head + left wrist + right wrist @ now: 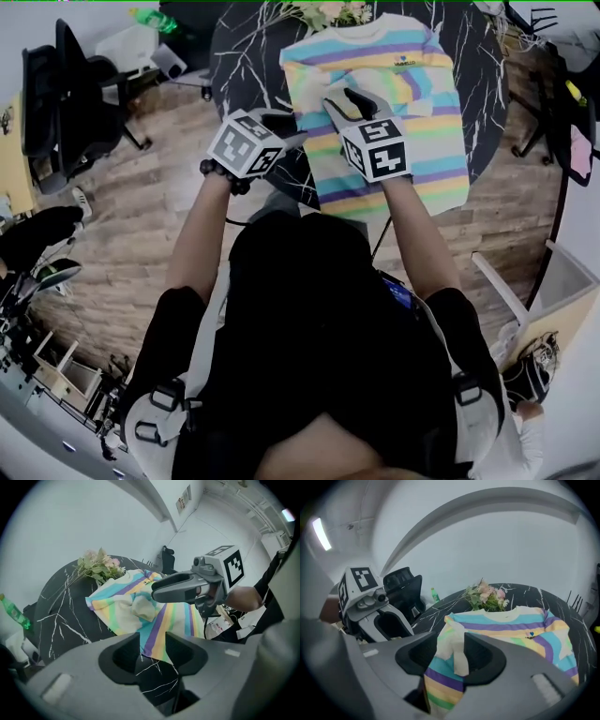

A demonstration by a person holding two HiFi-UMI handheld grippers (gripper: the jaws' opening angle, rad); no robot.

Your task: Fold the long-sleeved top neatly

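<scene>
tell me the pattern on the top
The top has pastel stripes of blue, purple, yellow and green; clearest in the head view.

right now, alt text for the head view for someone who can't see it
Seen from above, a person holds two grippers at a pastel-striped long-sleeved top spread on a round black marbled table. The right gripper is above the top, jaws open; the left gripper is beside its left edge.

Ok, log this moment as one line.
item: striped top on table | sleeve folded in | left tongs: open, empty | right tongs: open around cuff
</scene>
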